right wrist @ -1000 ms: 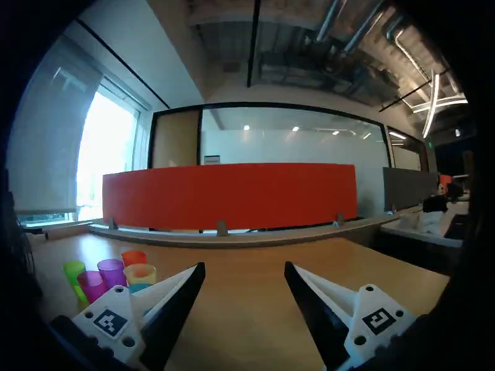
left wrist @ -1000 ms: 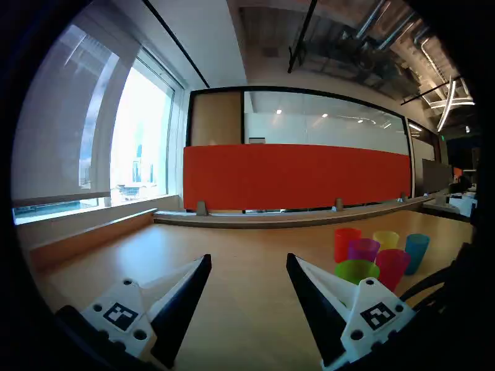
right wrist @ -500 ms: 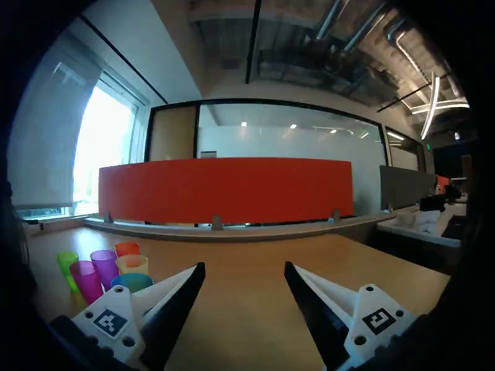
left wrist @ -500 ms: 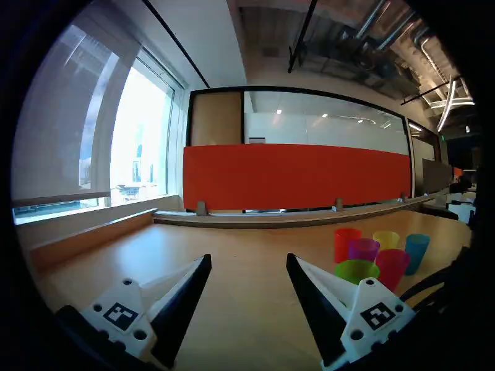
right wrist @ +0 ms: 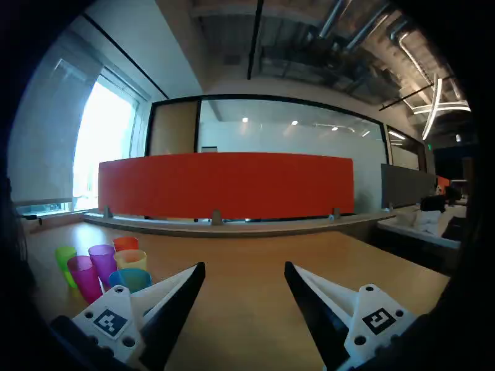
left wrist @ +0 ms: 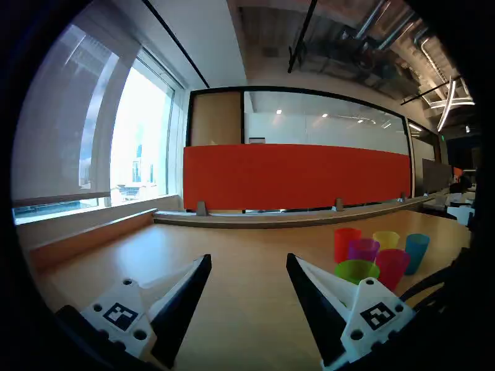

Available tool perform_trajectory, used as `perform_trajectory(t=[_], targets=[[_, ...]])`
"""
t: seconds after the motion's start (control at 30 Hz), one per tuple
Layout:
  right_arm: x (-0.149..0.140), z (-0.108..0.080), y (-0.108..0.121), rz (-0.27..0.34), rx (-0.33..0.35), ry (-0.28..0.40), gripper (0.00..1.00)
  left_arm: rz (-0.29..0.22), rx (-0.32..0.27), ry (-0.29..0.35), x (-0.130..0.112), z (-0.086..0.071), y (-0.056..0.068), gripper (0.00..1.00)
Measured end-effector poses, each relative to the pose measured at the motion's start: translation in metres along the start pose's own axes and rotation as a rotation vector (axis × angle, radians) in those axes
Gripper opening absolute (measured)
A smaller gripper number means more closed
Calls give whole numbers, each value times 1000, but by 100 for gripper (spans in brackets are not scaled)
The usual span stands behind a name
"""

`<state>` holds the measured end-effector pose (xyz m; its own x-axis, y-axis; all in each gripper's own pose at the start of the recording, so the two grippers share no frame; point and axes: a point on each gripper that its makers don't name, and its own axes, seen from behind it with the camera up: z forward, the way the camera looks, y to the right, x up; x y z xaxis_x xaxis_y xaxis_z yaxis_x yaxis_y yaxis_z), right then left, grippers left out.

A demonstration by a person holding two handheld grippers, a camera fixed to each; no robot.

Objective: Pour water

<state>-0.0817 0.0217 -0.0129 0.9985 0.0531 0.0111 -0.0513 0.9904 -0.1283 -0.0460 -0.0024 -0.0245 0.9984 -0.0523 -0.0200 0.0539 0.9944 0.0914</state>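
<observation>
In the left gripper view, the left claw [left wrist: 247, 260] hangs low over the wooden counter [left wrist: 185, 244] with its two fingers spread wide and nothing between them. A huddle of six plastic cups [left wrist: 363, 249] stands on the counter ahead and to the right of the right-hand finger: orange-red, purple, yellow and teal at the back, green and pink nearer. The green one sits just past that finger's white housing. An orange screen [left wrist: 297, 176] runs along the counter's far edge, and a bright window [left wrist: 139, 148] is at the left. In the right gripper view, the right claw [right wrist: 244, 266] is likewise spread wide and grips nothing above the same counter [right wrist: 260, 247]. Here the plastic cups [right wrist: 103, 261] stand to the left, with the teal one just beside the left-hand finger's housing.
</observation>
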Motion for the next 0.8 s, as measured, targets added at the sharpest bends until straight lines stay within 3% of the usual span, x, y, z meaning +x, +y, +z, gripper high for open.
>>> perform_trajectory(t=[0.8], targets=[[0,-3,-3,0,11,-2,99,0,0,0,0,0,1,89]])
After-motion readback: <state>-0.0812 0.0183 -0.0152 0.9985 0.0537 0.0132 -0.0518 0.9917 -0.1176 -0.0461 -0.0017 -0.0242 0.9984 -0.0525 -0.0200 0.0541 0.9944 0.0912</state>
